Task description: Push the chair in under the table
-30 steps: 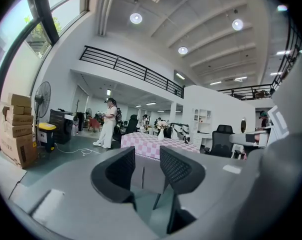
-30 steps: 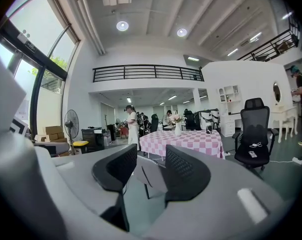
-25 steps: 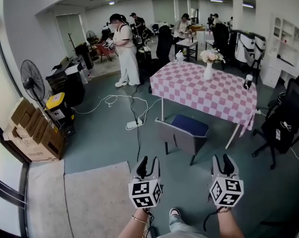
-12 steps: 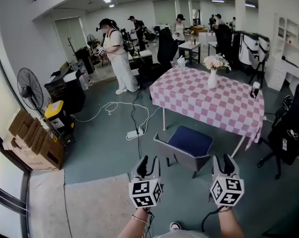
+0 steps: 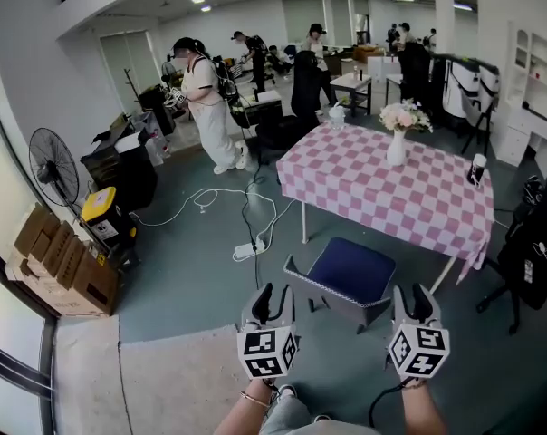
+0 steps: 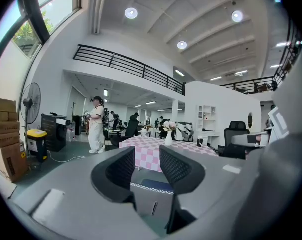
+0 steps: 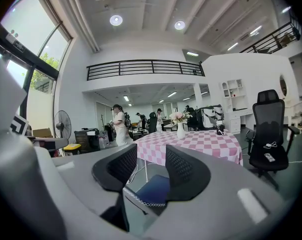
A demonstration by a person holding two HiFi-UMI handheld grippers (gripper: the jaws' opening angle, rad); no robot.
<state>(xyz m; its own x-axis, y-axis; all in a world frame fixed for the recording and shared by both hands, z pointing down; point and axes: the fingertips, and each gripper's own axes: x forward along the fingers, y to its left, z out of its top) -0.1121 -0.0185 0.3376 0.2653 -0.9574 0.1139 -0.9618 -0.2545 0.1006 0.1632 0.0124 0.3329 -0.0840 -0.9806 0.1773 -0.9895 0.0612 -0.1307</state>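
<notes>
Squarely ahead, the chair [image 5: 350, 275] stands on the grey-green floor [image 5: 192, 270] at the near side of the surface [image 5: 391, 188]. It is a low grey chair with a dark blue seat. Its back rail faces the person, and its far edge reaches about to the hanging hem of the pink-and-white checked cloth. Most of the seat lies out in the open, not under the surface.

On the cloth stand a white vase of pale flowers [image 5: 398, 139] and, toward the right end, a small dark cup [image 5: 477, 169].

The left claw [image 5: 272, 299] and the right claw [image 5: 412, 299] are held side by side just short of the chair's back, one off each rear corner. In the left gripper view the left claw [image 6: 150, 166] stands spread. Only the blue seat and white-stitched rail [image 6: 151, 185] show through the gap, farther off. The right claw [image 7: 151, 171] is likewise spread and pinches nothing, with the chair's corner [image 7: 151, 190] visible beyond it.

Farther out, a white power strip with trailing cables [image 5: 246, 250] lies on the floor left of the chair. Along the left wall are a yellow-lidded bin [image 5: 101, 208], a standing fan [image 5: 52, 157] and stacked cardboard boxes [image 5: 61, 261]. A person in white [image 5: 206, 107] stands beyond the surface, and a black office chair [image 5: 532, 252] sits at the right.
</notes>
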